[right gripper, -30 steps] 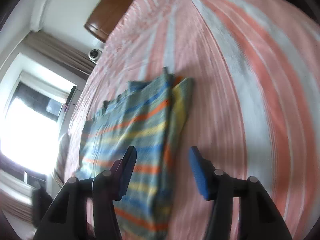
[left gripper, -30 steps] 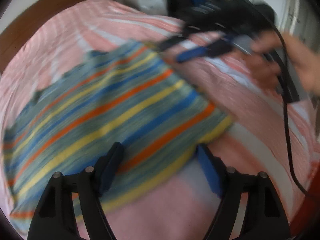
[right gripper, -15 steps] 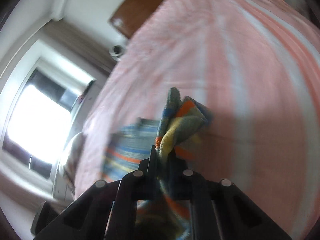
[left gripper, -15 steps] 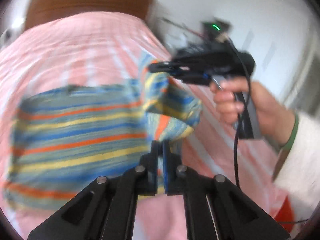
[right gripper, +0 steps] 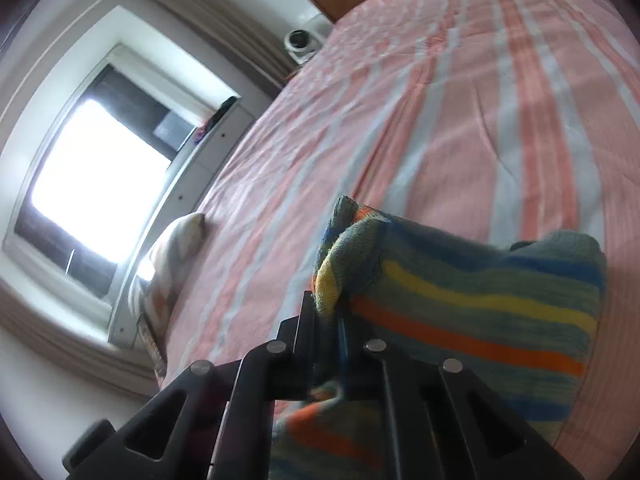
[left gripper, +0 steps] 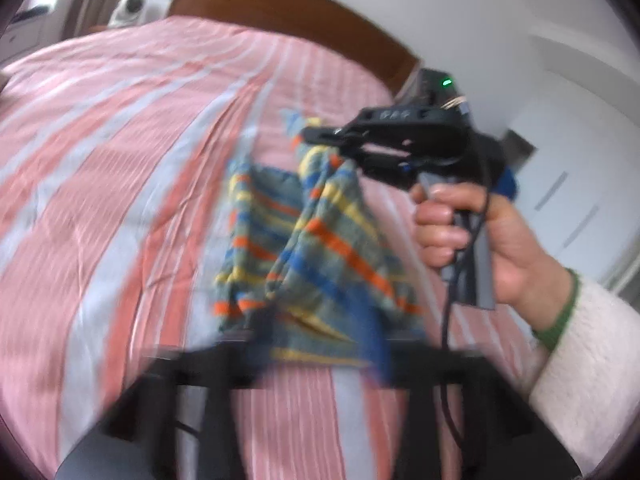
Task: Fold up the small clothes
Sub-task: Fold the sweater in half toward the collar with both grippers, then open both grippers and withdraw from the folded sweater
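**Ana:** Hand-held gripper on the right (right gripper: 326, 312) is clenched on a bunched corner of the striped garment (right gripper: 460, 312), and from the left wrist view that same tool (left gripper: 320, 136) holds the cloth up above the bed (left gripper: 120, 160). What worries you?

**Ben:** The left hand-held gripper (left gripper: 320, 340). Its jaws are opening, and the lower hem of the garment (left gripper: 320, 264) hangs between them. The view is blurred, so I judge, rather than see plainly, that the pads no longer press on it.

**Ana:** So the cloth hangs from one corner only?

**Ben:** Likely. Most of it droops below the right tool, toward the foot of the bed from the wooden headboard (left gripper: 304, 12). With one pinch point it can twist and fold on a slant rather than edge to edge.

**Ana:** And the grip itself?

**Ben:** It holds a thick wad, not a flat edge. A layer could slip out of that wad if the hand swings fast, and the garment would land crumpled on the bed.

**Ana:** Anything else?

**Ben:** The black cable (left gripper: 448, 308) hanging from the right hand (left gripper: 480, 232) runs just beside the cloth. It might snag the hem when the left tool reaches in again.
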Tool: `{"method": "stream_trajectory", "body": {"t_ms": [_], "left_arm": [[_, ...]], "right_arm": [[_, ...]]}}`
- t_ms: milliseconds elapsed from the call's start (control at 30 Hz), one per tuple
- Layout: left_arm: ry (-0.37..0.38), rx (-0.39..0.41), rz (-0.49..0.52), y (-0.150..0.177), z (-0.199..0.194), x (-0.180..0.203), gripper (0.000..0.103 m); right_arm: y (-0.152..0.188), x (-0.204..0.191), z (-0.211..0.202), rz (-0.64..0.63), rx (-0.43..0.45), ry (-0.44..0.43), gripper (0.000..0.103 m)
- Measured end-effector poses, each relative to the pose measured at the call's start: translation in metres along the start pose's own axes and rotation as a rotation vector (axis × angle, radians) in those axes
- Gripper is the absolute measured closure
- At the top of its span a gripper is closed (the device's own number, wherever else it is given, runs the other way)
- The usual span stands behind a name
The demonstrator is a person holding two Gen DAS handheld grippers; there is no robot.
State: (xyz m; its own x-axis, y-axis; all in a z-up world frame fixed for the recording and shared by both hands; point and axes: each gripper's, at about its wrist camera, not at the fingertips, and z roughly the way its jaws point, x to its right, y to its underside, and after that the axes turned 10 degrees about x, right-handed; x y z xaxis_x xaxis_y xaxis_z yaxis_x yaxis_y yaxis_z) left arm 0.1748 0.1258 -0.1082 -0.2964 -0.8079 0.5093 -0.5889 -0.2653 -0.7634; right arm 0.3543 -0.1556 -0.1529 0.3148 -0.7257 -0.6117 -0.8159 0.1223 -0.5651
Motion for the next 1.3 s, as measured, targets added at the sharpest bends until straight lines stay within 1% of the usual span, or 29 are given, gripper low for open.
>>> {"method": "stream_trajectory", "body": {"t_ms": [33,67,133,200,233,267,300,333,367,533,567,600,633,667,700,733,767,800,833,867,900,967,1033,1100,1133,1167,1200,1267,1300], "left_arm": [[0.015,0.026,0.012,-0.001,-0.002,0.003,0.019],[0.028,0.036,0.018,-0.009,-0.002,-0.006,0.019],[0.048,0.012,0.034,-0.019,0.017,-0.012,0.019],[0.059,-0.021,0.080,-0.021,0.036,-0.007,0.019],[0.065,-0.037,0.116,-0.021,0.043,-0.001,0.023],[0.069,-0.057,0.146,-0.020,0.050,0.001,0.029],[0.067,-0.085,0.168,-0.019,0.058,0.005,0.056],[0.051,-0.126,0.179,-0.018,0.065,0.008,0.097],[0.040,-0.151,0.171,-0.016,0.067,0.005,0.095],[-0.061,-0.114,0.059,-0.013,0.028,-0.025,0.096],[-0.094,-0.130,0.036,-0.010,0.028,-0.035,0.095],[-0.136,-0.174,0.009,-0.004,0.033,-0.047,0.091],[-0.158,-0.217,-0.009,0.000,0.039,-0.054,0.086],[-0.171,-0.257,-0.035,0.003,0.041,-0.062,0.083],[-0.168,-0.256,-0.048,0.003,0.037,-0.063,0.079],[-0.169,-0.236,-0.054,-0.001,0.028,-0.062,0.064],[-0.179,-0.214,-0.051,-0.006,0.020,-0.059,0.054],[-0.184,-0.182,-0.047,-0.010,0.012,-0.055,0.033],[-0.183,-0.140,-0.040,-0.016,0.009,-0.053,0.022],[-0.178,-0.102,-0.028,-0.021,0.006,-0.048,0.020],[-0.175,-0.094,-0.016,-0.023,0.007,-0.044,0.019],[-0.198,-0.121,0.017,-0.022,0.020,-0.037,0.021],[-0.275,-0.158,0.047,-0.015,0.032,-0.035,0.032],[-0.394,-0.224,0.095,-0.005,0.059,-0.047,0.037],[-0.435,-0.246,0.113,0.000,0.063,-0.049,0.035],[-0.454,-0.251,0.125,0.003,0.058,-0.047,0.033],[-0.464,-0.248,0.126,0.004,0.049,-0.044,0.030],[-0.495,-0.221,0.137,-0.001,0.027,-0.031,0.025],[-0.502,-0.202,0.150,-0.002,0.017,-0.024,0.019]], "right_arm": [[0.000,-0.001,-0.006,-0.016,0.006,-0.002,0.094],[0.000,-0.001,-0.013,-0.029,0.012,-0.004,0.094],[-0.003,0.000,-0.027,-0.044,0.024,-0.015,0.094],[-0.006,0.000,-0.036,-0.056,0.034,-0.019,0.094],[-0.008,-0.003,-0.036,-0.059,0.035,-0.019,0.094],[-0.009,-0.003,-0.038,-0.061,0.033,-0.021,0.094],[-0.011,-0.003,-0.039,-0.063,0.031,-0.022,0.094],[-0.011,-0.003,-0.039,-0.069,0.028,-0.020,0.094],[-0.012,-0.003,-0.038,-0.073,0.026,-0.017,0.094],[-0.008,-0.005,-0.005,-0.075,0.005,-0.019,0.093],[-0.005,-0.004,0.003,-0.070,0.000,-0.022,0.087],[0.000,-0.001,0.015,-0.058,-0.007,-0.023,0.083],[0.006,0.005,0.027,-0.033,-0.015,-0.008,0.062],[0.012,0.012,0.035,-0.003,-0.020,0.024,0.049],[0.019,0.019,0.038,0.033,-0.023,0.056,0.049],[0.024,0.025,0.035,0.063,-0.018,0.061,0.049],[0.027,0.029,0.024,0.070,0.000,0.053,0.049],[0.028,0.029,0.008,0.045,0.030,0.060,0.049],[0.028,0.027,-0.007,0.008,0.052,0.069,0.049],[0.030,0.022,-0.029,-0.059,0.072,0.087,0.049],[0.034,0.016,-0.047,-0.126,0.081,0.109,0.049],[0.047,0.003,-0.074,-0.223,0.075,0.128,0.049],[0.076,-0.008,-0.095,-0.295,0.031,0.109,0.049],[0.118,-0.008,-0.099,-0.325,-0.040,0.079,0.049],[0.135,-0.003,-0.093,-0.323,-0.092,0.090,0.053],[0.153,0.007,-0.086,-0.322,-0.156,0.135,0.054],[0.172,0.016,-0.086,-0.332,-0.180,0.198,0.055],[0.180,0.013,-0.107,-0.335,-0.121,0.241,0.055],[0.182,0.008,-0.125,-0.305,-0.087,0.264,0.055]]}}
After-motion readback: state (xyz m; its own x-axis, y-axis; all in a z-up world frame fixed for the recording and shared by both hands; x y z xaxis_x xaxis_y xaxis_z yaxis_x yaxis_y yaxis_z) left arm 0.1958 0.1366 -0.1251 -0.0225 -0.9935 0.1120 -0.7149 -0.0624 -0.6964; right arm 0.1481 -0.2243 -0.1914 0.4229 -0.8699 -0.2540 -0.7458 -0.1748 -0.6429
